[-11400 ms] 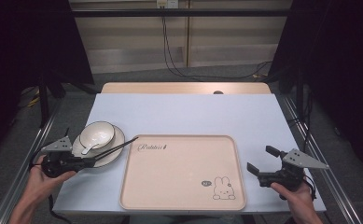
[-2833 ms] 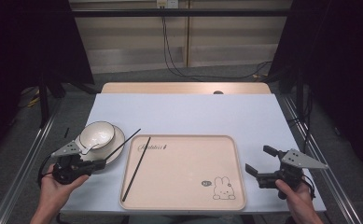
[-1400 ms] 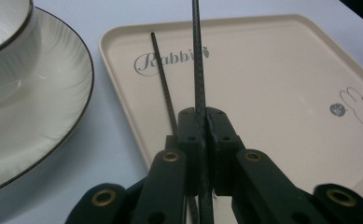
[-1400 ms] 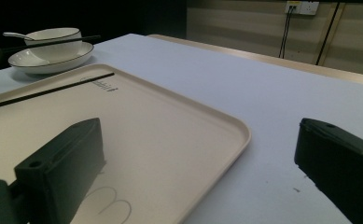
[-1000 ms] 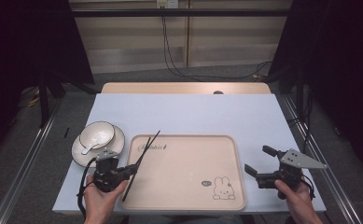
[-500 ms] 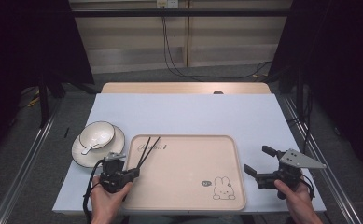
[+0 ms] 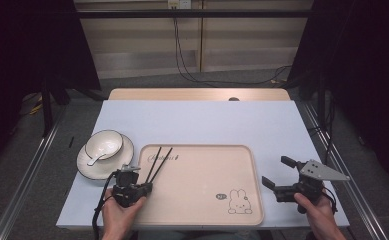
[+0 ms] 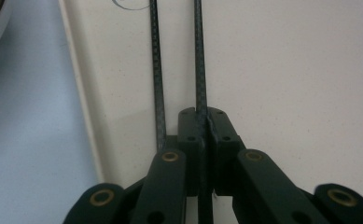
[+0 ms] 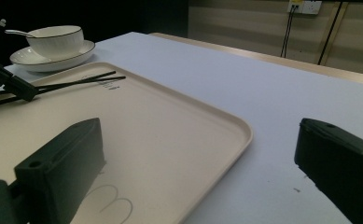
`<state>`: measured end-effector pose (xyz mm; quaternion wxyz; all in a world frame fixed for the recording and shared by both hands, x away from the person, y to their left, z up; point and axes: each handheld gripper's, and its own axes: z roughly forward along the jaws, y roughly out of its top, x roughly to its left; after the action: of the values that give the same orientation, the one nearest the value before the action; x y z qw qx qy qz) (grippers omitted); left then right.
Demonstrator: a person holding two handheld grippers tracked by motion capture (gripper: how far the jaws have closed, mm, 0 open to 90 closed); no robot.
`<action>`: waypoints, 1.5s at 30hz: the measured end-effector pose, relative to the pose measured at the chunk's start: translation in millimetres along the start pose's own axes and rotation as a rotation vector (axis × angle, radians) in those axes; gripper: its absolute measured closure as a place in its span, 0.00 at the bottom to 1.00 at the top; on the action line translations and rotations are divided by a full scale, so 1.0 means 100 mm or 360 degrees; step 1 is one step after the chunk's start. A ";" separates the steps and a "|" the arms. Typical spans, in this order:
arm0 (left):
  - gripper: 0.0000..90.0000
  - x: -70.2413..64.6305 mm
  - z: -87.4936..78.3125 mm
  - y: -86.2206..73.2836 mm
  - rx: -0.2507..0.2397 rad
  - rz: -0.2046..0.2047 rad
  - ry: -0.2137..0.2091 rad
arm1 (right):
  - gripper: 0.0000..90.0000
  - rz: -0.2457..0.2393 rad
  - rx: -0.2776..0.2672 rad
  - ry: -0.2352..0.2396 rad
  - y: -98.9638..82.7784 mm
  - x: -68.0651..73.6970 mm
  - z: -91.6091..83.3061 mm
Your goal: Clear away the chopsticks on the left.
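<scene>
Two thin black chopsticks [image 7: 156, 161] point away from me at the left end of the beige tray [image 7: 202, 200]. My left gripper [image 7: 141, 188] sits at the tray's near left corner, shut on the near end of the right-hand chopstick [image 8: 198, 56]. The other chopstick [image 8: 155, 70] lies loose on the tray [image 8: 286, 70], just left of the jaws of the left gripper [image 8: 205, 116]. My right gripper [image 7: 277, 171] rests off the tray's right edge, open and holding nothing. In the right gripper view its jaws [image 9: 198, 130] stand wide apart over the tray's rounded corner [image 9: 244, 130].
A white bowl [image 7: 104, 144] with a spoon in it stands on a plate [image 7: 84, 167] left of the tray, on the pale blue table [image 7: 207, 120]. A rabbit drawing [image 7: 239, 202] marks the tray's near right. The table's far edge is a wooden strip.
My left gripper came from beside the plate to the tray's left corner. The chopstick it holds has swung down to lie nearly parallel with the one on the tray. The right gripper has stayed put.
</scene>
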<state>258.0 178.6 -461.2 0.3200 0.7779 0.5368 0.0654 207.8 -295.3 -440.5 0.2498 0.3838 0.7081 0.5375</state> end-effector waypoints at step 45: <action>0.20 -0.06 -0.27 0.04 -0.0457 0.0388 -0.0329 | 0.01 -0.0008 0.0002 -0.0016 0.00 0.00 0.00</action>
<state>246.6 184.3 -436.5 0.4706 0.7861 0.3883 0.0993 208.3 -295.5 -440.7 0.2544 0.3847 0.7083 0.5344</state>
